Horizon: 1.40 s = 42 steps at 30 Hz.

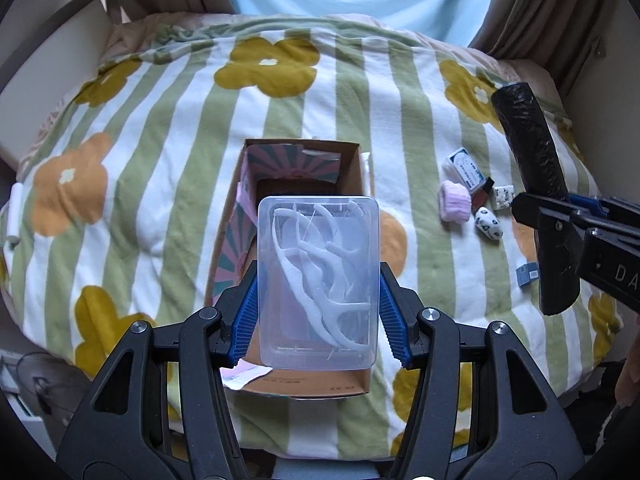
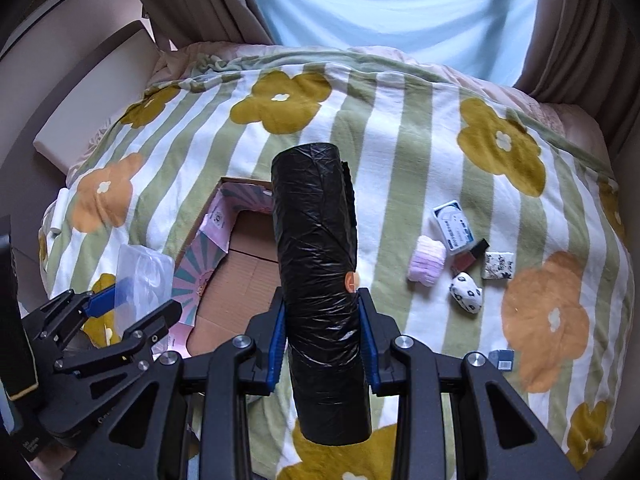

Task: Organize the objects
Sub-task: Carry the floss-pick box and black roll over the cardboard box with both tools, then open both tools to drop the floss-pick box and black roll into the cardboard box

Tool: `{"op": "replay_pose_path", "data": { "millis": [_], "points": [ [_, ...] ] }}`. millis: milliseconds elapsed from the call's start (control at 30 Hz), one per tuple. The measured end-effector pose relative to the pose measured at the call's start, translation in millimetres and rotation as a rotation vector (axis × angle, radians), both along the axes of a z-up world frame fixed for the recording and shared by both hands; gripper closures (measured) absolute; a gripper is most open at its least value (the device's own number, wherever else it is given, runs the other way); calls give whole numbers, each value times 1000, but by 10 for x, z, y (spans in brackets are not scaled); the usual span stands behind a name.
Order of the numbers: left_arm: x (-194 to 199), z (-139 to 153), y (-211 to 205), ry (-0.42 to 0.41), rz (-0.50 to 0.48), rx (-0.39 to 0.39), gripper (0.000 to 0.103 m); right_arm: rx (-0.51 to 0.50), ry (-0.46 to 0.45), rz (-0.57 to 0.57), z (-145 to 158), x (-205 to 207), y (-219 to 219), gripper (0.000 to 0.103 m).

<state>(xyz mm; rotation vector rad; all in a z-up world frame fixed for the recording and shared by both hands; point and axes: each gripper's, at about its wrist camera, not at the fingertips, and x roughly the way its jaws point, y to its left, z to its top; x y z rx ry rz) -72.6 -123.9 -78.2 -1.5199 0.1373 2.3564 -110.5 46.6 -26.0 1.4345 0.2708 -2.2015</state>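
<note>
With my left gripper (image 1: 318,312) pinching the floss-pick box (image 1: 318,280) above the cardboard box (image 1: 348,160) and my right gripper (image 2: 323,340) clamping the bin-bag roll (image 2: 320,280), I should lower each level inside before releasing.

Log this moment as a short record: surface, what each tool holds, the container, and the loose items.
surface: striped flower blanket on a bed
left tool: shut on clear plastic box of white floss picks, held above the cardboard box
right tool: shut on black bag roll
cardboard box: open, lying on the blanket, bare cardboard floor showing
loose items: pink fuzzy roll, white and blue packet, spotted pouch, dark red bottle, small patterned packet
</note>
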Motion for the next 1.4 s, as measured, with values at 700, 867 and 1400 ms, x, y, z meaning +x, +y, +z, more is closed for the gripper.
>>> {"op": "replay_pose_path", "data": {
  "millis": [700,867,1400],
  "points": [
    [-309,-1227,-55,-105,-304,-153,52,74,-229,189,-1326,-723,-1439,73],
    [-226,-1447,87,-93,-454,-201,52,103,-253,285,-1621,-770,-1623,73],
    [-377,-1820,139,-190,-558,-199,52,146,-316,351,-2054,-797,-1759,73]
  ]
}}
